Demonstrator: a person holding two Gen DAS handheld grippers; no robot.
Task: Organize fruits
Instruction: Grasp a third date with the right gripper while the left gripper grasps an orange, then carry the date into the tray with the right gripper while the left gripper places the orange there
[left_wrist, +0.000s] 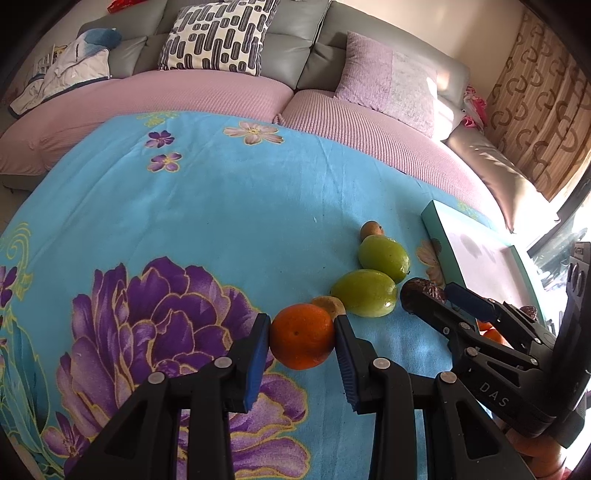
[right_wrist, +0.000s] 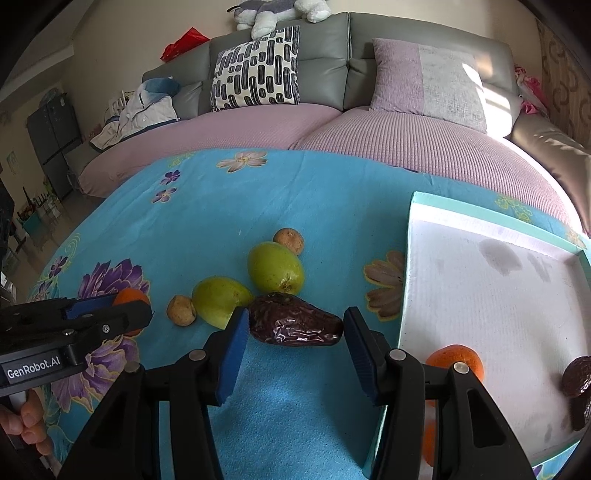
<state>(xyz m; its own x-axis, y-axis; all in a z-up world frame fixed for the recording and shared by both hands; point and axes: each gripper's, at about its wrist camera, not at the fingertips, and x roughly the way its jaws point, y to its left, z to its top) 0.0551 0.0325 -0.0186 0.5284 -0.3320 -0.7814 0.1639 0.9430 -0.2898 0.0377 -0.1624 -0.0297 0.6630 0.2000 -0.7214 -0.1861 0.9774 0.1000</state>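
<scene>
On the blue floral cloth (left_wrist: 221, 206) my left gripper (left_wrist: 302, 343) is shut on an orange (left_wrist: 301, 338), its blue pads pressing both sides; the fruit still rests on the cloth. In the right wrist view my right gripper (right_wrist: 295, 332) is shut on a dark wrinkled date (right_wrist: 295, 325), with the pads at its two ends. Behind them lie two green fruits (right_wrist: 275, 267) (right_wrist: 219, 297) and two small brown fruits (right_wrist: 289, 240) (right_wrist: 181, 310). The white tray (right_wrist: 498, 218) on the right holds an orange (right_wrist: 456, 360) and another date (right_wrist: 578, 373).
A grey sofa (right_wrist: 332, 48) with pink covers and cushions runs along the far side of the cloth. The tray's teal wall (left_wrist: 439, 240) stands just right of the fruit row. A hand (right_wrist: 26, 421) holds the left gripper's handle at lower left.
</scene>
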